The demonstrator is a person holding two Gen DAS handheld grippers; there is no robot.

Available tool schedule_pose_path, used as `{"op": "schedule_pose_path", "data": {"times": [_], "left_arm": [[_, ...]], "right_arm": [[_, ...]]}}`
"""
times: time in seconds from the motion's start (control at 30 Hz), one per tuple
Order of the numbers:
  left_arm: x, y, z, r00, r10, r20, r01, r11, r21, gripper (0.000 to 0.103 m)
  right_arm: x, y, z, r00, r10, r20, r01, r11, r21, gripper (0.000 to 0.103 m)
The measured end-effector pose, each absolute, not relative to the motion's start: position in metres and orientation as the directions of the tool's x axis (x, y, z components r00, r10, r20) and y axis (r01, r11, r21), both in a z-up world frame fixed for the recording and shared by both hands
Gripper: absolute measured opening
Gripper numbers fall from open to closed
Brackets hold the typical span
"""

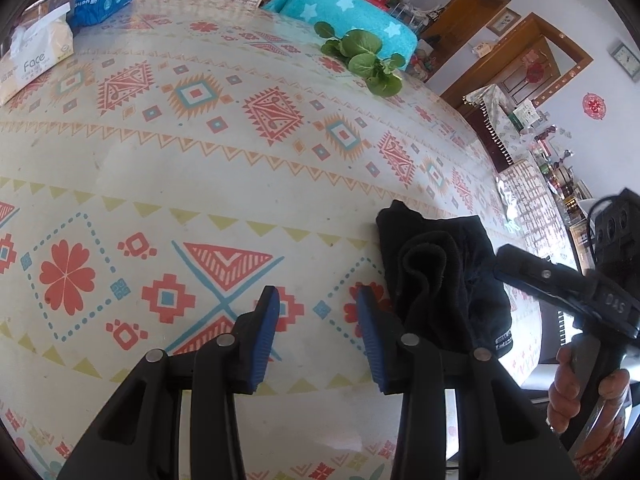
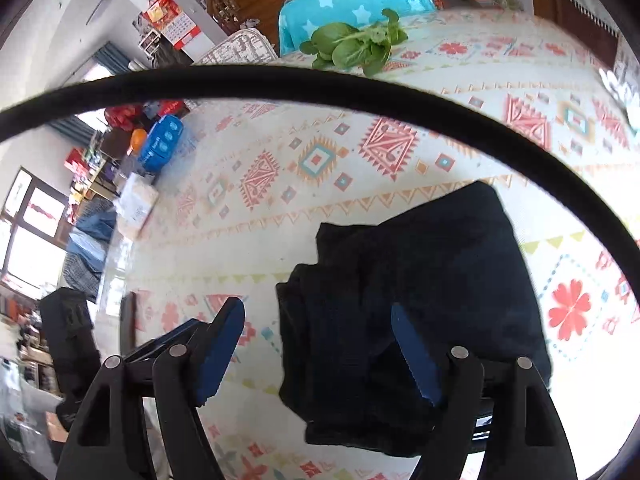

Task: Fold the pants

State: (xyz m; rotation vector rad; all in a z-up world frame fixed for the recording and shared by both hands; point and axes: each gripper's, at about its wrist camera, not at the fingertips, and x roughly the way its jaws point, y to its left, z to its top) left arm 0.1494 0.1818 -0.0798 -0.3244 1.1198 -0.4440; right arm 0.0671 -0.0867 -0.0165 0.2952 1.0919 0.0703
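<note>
Lying near the worktop's [image 1: 168, 184] right edge, the black fabric pants [image 2: 420, 300] are seen folded into a compact bundle; little beyond tidying is judged left. Both left tongs [image 1: 316, 316] and right tongs [image 2: 320, 336] are held released, grasping nothing.

Matt black knit cloth pants [image 2: 420, 280], glossy patterned vinyl tablecloth [image 1: 200, 200], ribbed blue rubbery pads [image 1: 266, 332]
</note>
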Motion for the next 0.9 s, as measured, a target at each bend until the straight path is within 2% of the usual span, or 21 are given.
{"op": "schedule_pose_path", "data": {"times": [0.07, 0.1, 0.13, 0.33, 0.53, 0.73, 0.77, 0.8, 0.9], "left_arm": [[0.142, 0.174, -0.078, 0.365, -0.513, -0.777, 0.192, 0.858, -0.477, 0.039], [0.138, 0.17, -0.077, 0.362, -0.526, -0.77, 0.198, 0.85, -0.488, 0.039], [0.132, 0.165, -0.076, 0.359, -0.54, -0.761, 0.206, 0.841, -0.5, 0.039], [0.09, 0.12, -0.074, 0.339, -0.597, -0.727, 0.255, 0.802, -0.54, 0.039], [0.075, 0.082, -0.076, 0.379, -0.577, -0.724, 0.246, 0.817, -0.522, 0.039], [0.087, 0.058, -0.082, 0.425, -0.534, -0.731, 0.206, 0.843, -0.496, 0.04], [0.09, 0.053, -0.084, 0.422, -0.524, -0.74, 0.203, 0.85, -0.486, 0.024], [0.093, 0.051, -0.087, 0.418, -0.511, -0.752, 0.189, 0.858, -0.478, 0.014], [0.095, 0.056, -0.092, 0.412, -0.53, -0.742, 0.142, 0.841, -0.522, 0.008]], "right_arm": [[0.073, -0.078, -0.015, 0.432, 0.135, -0.892, 0.05, 0.984, 0.173, 0.066], [0.076, -0.075, -0.014, 0.418, 0.106, -0.902, 0.032, 0.991, 0.131, 0.051], [0.08, -0.071, -0.014, 0.398, 0.092, -0.913, 0.006, 0.995, 0.103, 0.047], [0.109, -0.059, -0.029, 0.267, 0.125, -0.956, -0.138, 0.986, 0.091, 0.047], [0.134, -0.054, -0.056, 0.144, 0.112, -0.983, -0.213, 0.974, 0.079, 0.046], [0.132, -0.056, -0.067, 0.097, 0.095, -0.991, -0.256, 0.964, 0.068, 0.031], [0.132, -0.057, -0.068, 0.097, 0.102, -0.99, -0.258, 0.963, 0.075, 0.03], [0.132, -0.058, -0.068, 0.098, 0.111, -0.989, -0.256, 0.963, 0.083, 0.025], [0.132, -0.067, -0.064, 0.099, 0.146, -0.984, -0.228, 0.966, 0.12, 0.02]]}}
